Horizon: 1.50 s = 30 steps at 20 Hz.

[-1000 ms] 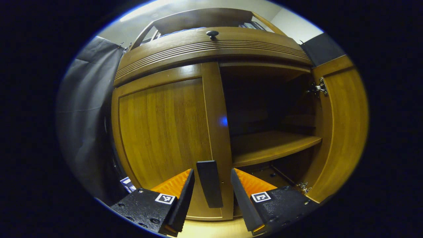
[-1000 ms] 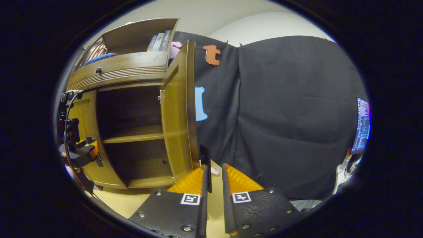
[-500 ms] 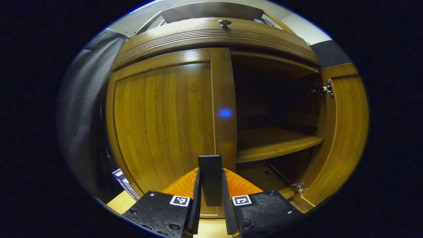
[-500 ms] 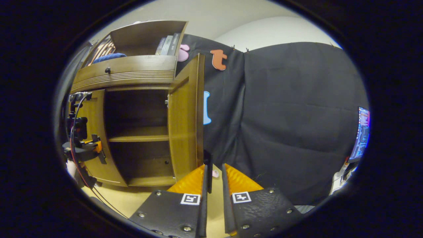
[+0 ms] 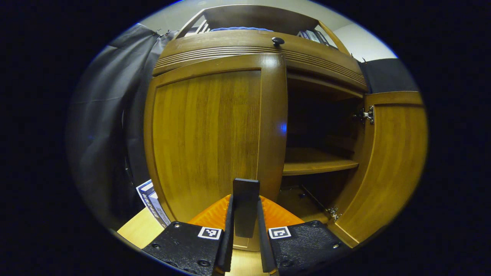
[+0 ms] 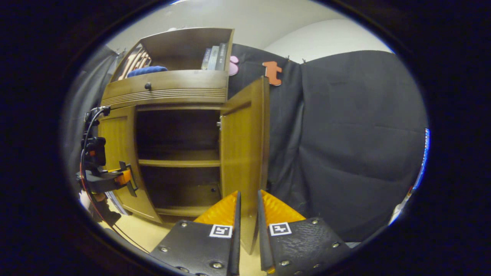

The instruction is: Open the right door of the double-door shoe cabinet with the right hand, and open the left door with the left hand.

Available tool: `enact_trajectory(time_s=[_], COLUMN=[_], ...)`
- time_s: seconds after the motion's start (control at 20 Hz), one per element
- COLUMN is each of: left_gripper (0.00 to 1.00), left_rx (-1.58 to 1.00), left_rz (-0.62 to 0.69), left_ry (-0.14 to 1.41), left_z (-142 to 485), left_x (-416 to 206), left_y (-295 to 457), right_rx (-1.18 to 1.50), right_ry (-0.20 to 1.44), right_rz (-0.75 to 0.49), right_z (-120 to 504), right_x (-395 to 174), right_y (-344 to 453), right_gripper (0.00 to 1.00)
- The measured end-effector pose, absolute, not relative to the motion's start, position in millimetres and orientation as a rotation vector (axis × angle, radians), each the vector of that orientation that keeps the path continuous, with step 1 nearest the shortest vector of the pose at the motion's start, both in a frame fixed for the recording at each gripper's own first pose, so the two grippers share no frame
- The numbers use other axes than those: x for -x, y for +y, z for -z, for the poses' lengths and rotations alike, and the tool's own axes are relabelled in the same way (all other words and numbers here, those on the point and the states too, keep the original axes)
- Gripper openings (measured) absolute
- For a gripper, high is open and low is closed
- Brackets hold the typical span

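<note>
**Left handle gripped, right door wide open**

While the left door (image 5: 207, 134) stands slightly ajar, the left gripper (image 5: 244, 230) is clamped on its dark handle (image 5: 245, 205). The right door (image 6: 241, 153) stands wide open; the right gripper (image 6: 247, 226) holds its lower edge between nearly closed fingers, contact unclear. A shelf (image 6: 178, 163) crosses the cabinet's interior.

My left gripper (image 5: 244, 245) pinches the left door's handle (image 5: 245, 207); the open right door (image 6: 241, 161) stands right of the shelf (image 6: 179, 163).
</note>
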<state>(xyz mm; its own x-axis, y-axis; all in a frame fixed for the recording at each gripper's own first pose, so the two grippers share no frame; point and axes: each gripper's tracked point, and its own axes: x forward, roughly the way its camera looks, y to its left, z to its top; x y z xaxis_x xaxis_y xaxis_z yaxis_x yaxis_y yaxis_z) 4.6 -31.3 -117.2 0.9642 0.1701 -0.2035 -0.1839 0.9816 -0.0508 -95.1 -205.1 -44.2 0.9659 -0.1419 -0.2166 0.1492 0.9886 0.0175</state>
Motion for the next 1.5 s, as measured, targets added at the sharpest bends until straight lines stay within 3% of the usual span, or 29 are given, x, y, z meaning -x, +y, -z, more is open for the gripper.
enact_trajectory(time_s=[0.15,0.85,0.95,1.5], left_gripper=[0.32,0.15,0.11,0.08], left_rx=[0.094,0.106,0.094,0.065], left_rz=[-0.192,-0.272,-0.292,-0.383], left_ry=[0.208,0.233,0.236,0.255], left_z=[113.7,105.2,104.7,101.9], left_x=[18.8,89.2,99.3,139.7], left_y=[-24.9,6.5,13.8,49.7], right_rx=[-0.036,-0.050,-0.050,-0.057], right_ry=[0.214,0.239,0.240,0.246], right_rz=[0.064,-0.287,-0.327,-0.476], right_z=[43.7,54.0,52.5,60.8], right_x=[80.1,40.7,34.7,26.9], right_y=[-181.6,-69.0,-55.0,-4.7], right_gripper=[0.21,0.21,0.21,0.21])
